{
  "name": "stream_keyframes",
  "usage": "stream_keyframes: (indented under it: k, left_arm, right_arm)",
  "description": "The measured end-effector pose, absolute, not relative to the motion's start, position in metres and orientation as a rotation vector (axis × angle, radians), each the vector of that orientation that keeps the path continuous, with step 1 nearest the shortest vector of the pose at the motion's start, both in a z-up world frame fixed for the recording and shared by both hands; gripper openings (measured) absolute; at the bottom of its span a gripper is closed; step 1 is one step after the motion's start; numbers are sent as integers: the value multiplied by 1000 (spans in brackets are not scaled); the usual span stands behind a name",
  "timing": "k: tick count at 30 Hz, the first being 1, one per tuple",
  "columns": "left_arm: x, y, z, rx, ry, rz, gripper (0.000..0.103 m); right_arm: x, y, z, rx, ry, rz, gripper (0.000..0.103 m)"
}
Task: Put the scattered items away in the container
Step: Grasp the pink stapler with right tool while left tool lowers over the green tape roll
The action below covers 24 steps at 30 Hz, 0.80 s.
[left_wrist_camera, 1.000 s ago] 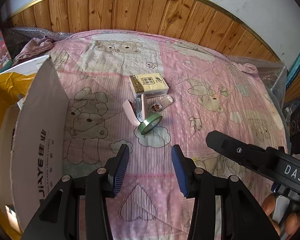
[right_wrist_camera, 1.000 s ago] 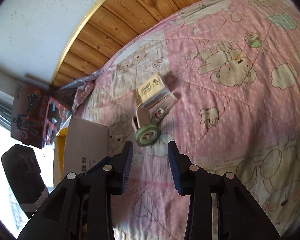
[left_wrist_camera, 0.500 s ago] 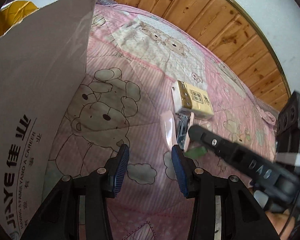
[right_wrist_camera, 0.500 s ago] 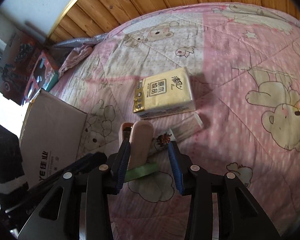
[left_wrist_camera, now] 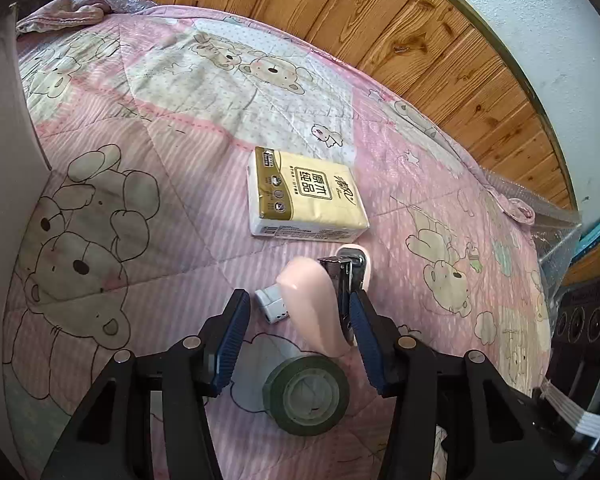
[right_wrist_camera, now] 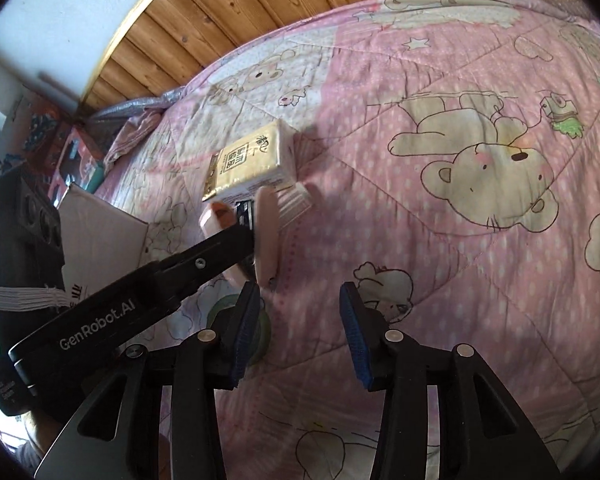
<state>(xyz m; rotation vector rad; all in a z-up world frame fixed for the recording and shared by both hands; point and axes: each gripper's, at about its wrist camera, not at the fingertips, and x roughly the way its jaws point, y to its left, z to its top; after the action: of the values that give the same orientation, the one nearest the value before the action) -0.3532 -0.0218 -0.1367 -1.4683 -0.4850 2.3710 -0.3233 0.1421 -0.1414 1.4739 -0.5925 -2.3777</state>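
1. Two claws in view over a bed point(left_wrist_camera: 180, 208) covered with a pink bear-print quilt. The wooden headboard point(left_wrist_camera: 380, 20) runs along the 12 o'clock edge in the left wrist view.
2. Left claw point(left_wrist_camera: 300, 324): jaws set wide, nothing gripped. The pink stapler point(left_wrist_camera: 316, 312) sits between the fingers, close against the right-hand blue pad point(left_wrist_camera: 364, 340); whether pad and stapler touch cannot be told.
3. Stapler lies open, metal magazine showing at its 1 o'clock side.
4. Small white tube point(left_wrist_camera: 272, 306), seen cap end on, lies just beside the stapler at its 9 o'clock, also inside the jaw gap.
5. Green tape roll point(left_wrist_camera: 306, 394) lies flat on the quilt at 6 o'clock from the stapler, between the left claw's arms.
6. Yellow tissue pack point(left_wrist_camera: 304, 200) lies flat at 12 o'clock from the stapler, near it but apart.
7. Right claw point(right_wrist_camera: 298, 328): jaws wide, empty, over bare quilt. The stapler point(right_wrist_camera: 266, 236) is at 11 o'clock from its fingertips; the left claw's black finger reaches in to the stapler from 8 o'clock.
8. Cardboard box point(right_wrist_camera: 100, 236), the container, stands at 9 o'clock in the right wrist view, well apart from the items. Only its pale flap point(left_wrist_camera: 4, 120) shows at the 9 o'clock edge of the left wrist view.
9. Tissue pack point(right_wrist_camera: 252, 164) just beyond the stapler in the right wrist view; the tape roll point(right_wrist_camera: 220, 308) is partly hidden behind the right claw's left finger.
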Motion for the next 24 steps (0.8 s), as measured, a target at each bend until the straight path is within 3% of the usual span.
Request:
stream_keyframes:
  k: [6, 16, 24]
  left_arm:
    - [-355, -5, -129, -1415, -409, 2387, 30]
    - [-352, 20, -117, -1362, -318, 2285, 31]
    - [-336, -24, -113, -1364, -465, 2376, 39]
  right_arm:
    - [-321, 146, -140, 1456, -591, -2394, 45]
    - [-309, 139, -128, 1378, -506, -2460, 47]
    - [-333, 131, -136, 1451, -529, -2507, 51]
